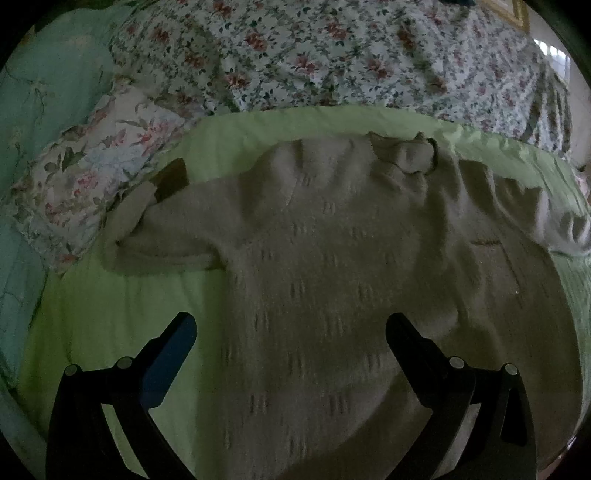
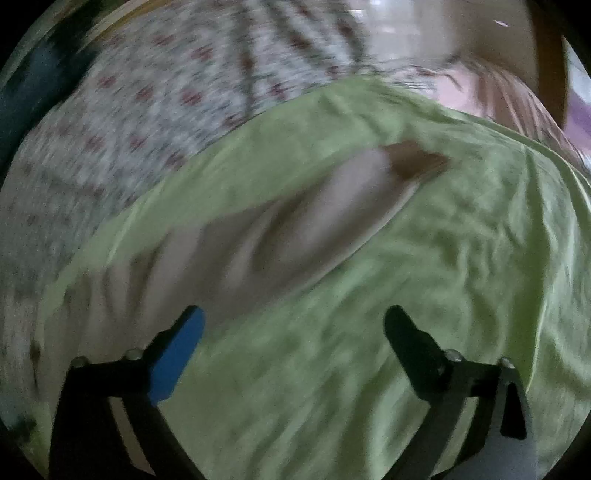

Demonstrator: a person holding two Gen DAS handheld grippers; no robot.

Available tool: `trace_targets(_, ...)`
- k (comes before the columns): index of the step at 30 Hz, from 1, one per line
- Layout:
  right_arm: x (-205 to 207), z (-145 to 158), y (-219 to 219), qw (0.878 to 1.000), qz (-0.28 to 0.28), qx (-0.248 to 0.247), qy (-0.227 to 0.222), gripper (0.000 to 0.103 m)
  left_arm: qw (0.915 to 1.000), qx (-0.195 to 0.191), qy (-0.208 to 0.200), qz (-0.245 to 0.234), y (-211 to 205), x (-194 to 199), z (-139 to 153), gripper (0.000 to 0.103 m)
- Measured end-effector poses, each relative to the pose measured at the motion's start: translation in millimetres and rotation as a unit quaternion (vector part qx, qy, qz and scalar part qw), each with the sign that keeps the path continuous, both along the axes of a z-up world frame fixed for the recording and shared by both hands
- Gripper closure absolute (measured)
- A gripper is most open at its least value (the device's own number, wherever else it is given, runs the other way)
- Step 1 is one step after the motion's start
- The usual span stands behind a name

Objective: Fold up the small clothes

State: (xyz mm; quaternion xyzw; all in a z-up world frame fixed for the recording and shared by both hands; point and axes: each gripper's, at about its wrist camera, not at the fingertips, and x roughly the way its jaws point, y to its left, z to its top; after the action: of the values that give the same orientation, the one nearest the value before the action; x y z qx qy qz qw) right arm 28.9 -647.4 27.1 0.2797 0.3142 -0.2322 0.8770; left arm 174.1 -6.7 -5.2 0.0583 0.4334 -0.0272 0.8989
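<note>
A small beige knit sweater [image 1: 314, 251] lies spread on a light green sheet [image 1: 110, 314], front up, collar [image 1: 410, 158] at the far edge. One sleeve with a brown cuff [image 1: 171, 179] reaches to the left. My left gripper [image 1: 291, 328] hovers open over the sweater's lower body, nothing between its fingers. In the blurred right wrist view the other sleeve [image 2: 295, 221] runs diagonally to its brown cuff [image 2: 413, 164]. My right gripper [image 2: 293, 325] stands open above the green sheet [image 2: 443, 277], just short of that sleeve, holding nothing.
A floral bedcover [image 1: 314, 55] lies beyond the green sheet. A floral pillow [image 1: 92, 166] and a mint quilt [image 1: 48, 81] sit at the left. In the right wrist view the floral cover [image 2: 129, 122] fills the left and pale floor [image 2: 406, 29] shows beyond the bed.
</note>
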Motion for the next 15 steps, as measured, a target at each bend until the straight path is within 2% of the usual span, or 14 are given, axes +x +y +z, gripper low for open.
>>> trace_targets(4, 14.8, -21.9, -59.4, 0.998, -0.064, 0.025, 0.008, 0.032, 0.9997, 0.001, 0.026, 0.001, -7.1, 3.2, -15.7, 0.000)
trace_targets(6, 20.6, -36.5, -86.1, 0.995, -0.095, 0.032, 0.014, 0.036, 0.9991, 0.011, 0.040, -0.001, -12.4, 3.9, -26.1, 0.000)
trace_targets(9, 41.5, -63.2, -107.6, 0.990, -0.130, 0.055, 0.022, 0.049, 0.9984, 0.014, 0.056, -0.001, -15.9, 5.6, -37.4, 0.000)
trace_targets(12, 42.9, -72.3, -122.9, 0.988, -0.139, 0.071, 0.010, 0.072, 0.9980, 0.015, 0.061, 0.000, -16.2, 5.3, -43.7, 0.000)
trace_targets(13, 44.9, -72.4, -127.4, 0.988, -0.133, 0.076, 0.009, 0.087, 0.9980, 0.015, 0.062, -0.001, -16.5, 5.4, -44.8, 0.000)
trace_targets(14, 46.3, -72.9, -124.3, 0.989, -0.127, 0.078, 0.002, 0.095, 0.9979, 0.014, 0.063, -0.001, -16.5, 4.9, -45.3, 0.000)
trace_targets(15, 47.8, -69.8, -121.8, 0.990, -0.118, 0.077, -0.006, 0.095, 0.9980, 0.013, 0.062, -0.002, -16.5, 4.4, -45.2, 0.000)
